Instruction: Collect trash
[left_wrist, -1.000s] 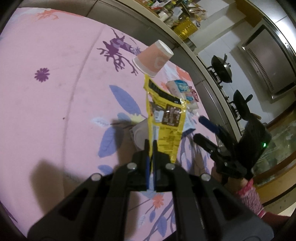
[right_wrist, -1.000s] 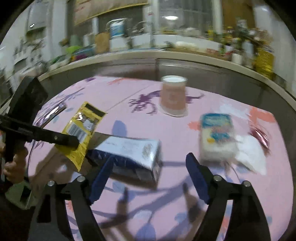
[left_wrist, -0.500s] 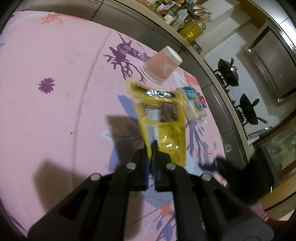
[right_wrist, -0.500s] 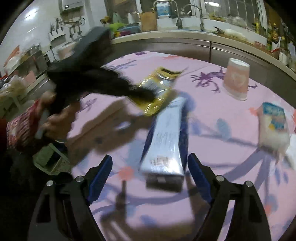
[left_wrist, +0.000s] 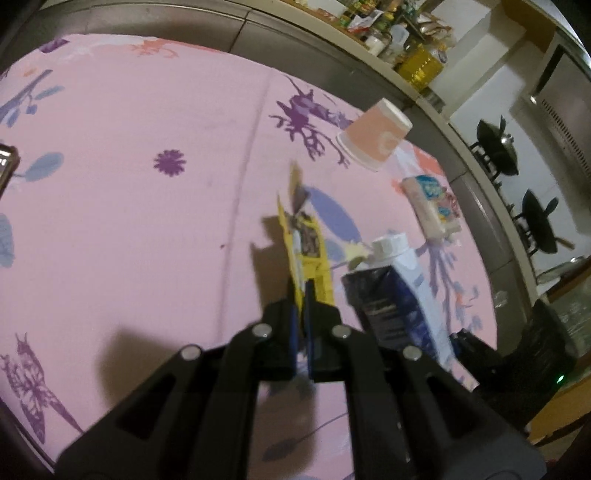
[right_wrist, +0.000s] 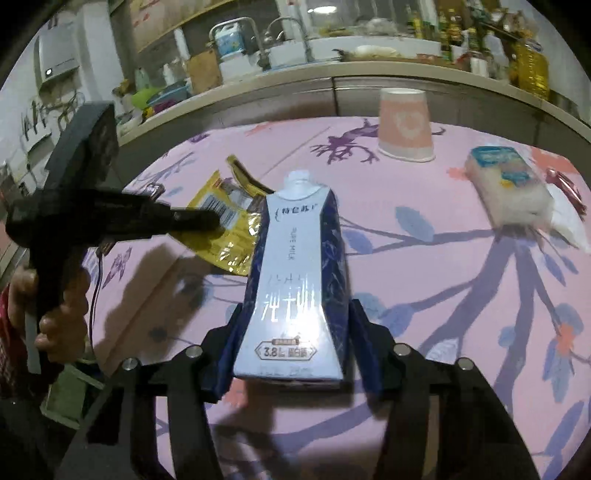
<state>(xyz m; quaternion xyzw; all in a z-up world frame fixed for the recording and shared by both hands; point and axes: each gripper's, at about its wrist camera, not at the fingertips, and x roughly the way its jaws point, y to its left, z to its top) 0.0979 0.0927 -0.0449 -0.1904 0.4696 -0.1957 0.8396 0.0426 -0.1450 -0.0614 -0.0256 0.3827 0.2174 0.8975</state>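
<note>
My left gripper (left_wrist: 300, 291) is shut on a yellow snack wrapper (left_wrist: 308, 251) and holds it above the pink flowered tablecloth (left_wrist: 129, 206). The wrapper (right_wrist: 225, 221) and the left gripper (right_wrist: 216, 223) also show in the right wrist view. My right gripper (right_wrist: 295, 314) is shut on a blue and white milk carton (right_wrist: 295, 288), cap end pointing away. The carton (left_wrist: 395, 291) shows just right of the left gripper. An upside-down pink paper cup (right_wrist: 405, 123) stands at the far side of the table.
A white tissue packet (right_wrist: 506, 184) lies at the right, with white paper and a red wrapper (right_wrist: 565, 188) beside it. A cluttered kitchen counter (right_wrist: 332, 70) runs behind the table. A greenish bin (right_wrist: 70, 395) sits low at the left, off the table edge.
My right gripper has closed on the milk carton, which was lying between its open jaws. My left gripper still holds the wrapper, now turned edge-on.
</note>
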